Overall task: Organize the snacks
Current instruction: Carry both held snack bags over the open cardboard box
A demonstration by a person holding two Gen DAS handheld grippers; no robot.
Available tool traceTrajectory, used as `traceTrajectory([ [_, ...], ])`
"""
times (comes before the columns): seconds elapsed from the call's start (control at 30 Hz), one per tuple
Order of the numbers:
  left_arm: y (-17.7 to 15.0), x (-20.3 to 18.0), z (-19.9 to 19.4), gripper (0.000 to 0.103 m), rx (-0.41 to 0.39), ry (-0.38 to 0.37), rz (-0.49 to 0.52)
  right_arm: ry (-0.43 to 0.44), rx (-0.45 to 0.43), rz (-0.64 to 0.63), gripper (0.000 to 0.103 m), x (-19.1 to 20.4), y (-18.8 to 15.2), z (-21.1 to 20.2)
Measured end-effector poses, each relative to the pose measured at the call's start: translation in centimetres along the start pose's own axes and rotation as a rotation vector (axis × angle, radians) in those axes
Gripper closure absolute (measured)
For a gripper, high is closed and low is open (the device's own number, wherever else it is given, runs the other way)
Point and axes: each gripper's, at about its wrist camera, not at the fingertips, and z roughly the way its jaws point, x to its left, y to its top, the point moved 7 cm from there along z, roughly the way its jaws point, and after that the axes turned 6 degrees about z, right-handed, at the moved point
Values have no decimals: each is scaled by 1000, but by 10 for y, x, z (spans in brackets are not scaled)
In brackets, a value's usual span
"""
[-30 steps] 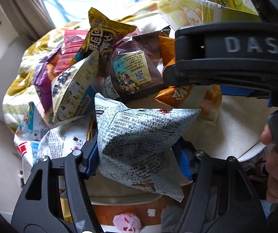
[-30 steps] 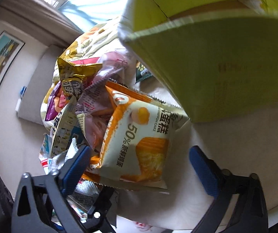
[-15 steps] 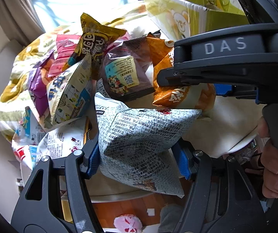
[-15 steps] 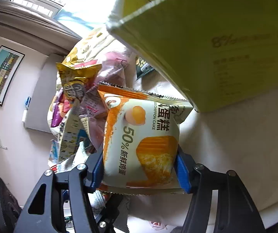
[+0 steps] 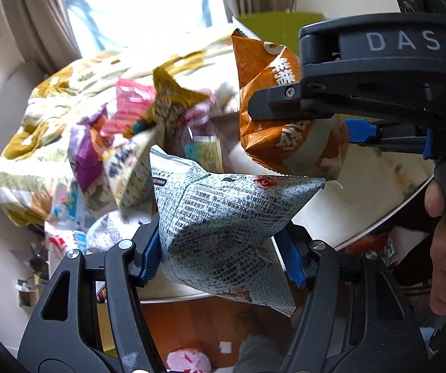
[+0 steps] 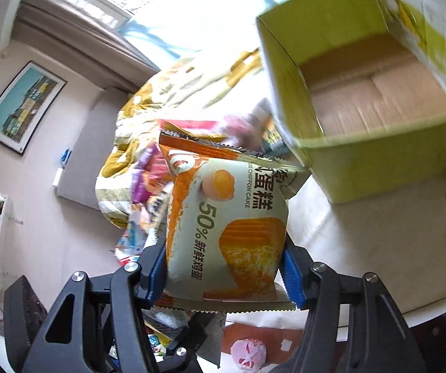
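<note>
Left gripper (image 5: 223, 255): clamped on 1 grey printed snack bag (image 5: 223, 217), held above the table edge (image 5: 378, 227). Right gripper (image 6: 224, 272): closed on 1 orange chiffon cake pack (image 6: 226, 227), near the open yellow-green box (image 6: 378, 161). Remaining snack pile (image 5: 123, 143): on table, behind.

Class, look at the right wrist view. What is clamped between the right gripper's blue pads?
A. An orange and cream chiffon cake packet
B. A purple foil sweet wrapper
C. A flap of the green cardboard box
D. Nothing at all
A: the right gripper has both blue pads pressed on the orange and cream chiffon cake packet, which hangs clear of the open green cardboard box.
</note>
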Motion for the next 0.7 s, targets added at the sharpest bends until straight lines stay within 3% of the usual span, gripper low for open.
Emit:
traceTrajectory([
  [0.27,37,1,-31,43,-63,41,-65,63,-14,-73,46,26,9,-34],
  [0.43,75,-5,-48,43,-120,61,-115,55,-75,-139,46,33,42,-56],
  [0.57,120,-11,-51,43,-175,37,-151,10,-103,-199,46,20,73,-79],
  [0.7,169,-20,-40,43,-203,9,-129,-94,-128,-269,46,2,111,-89],
])
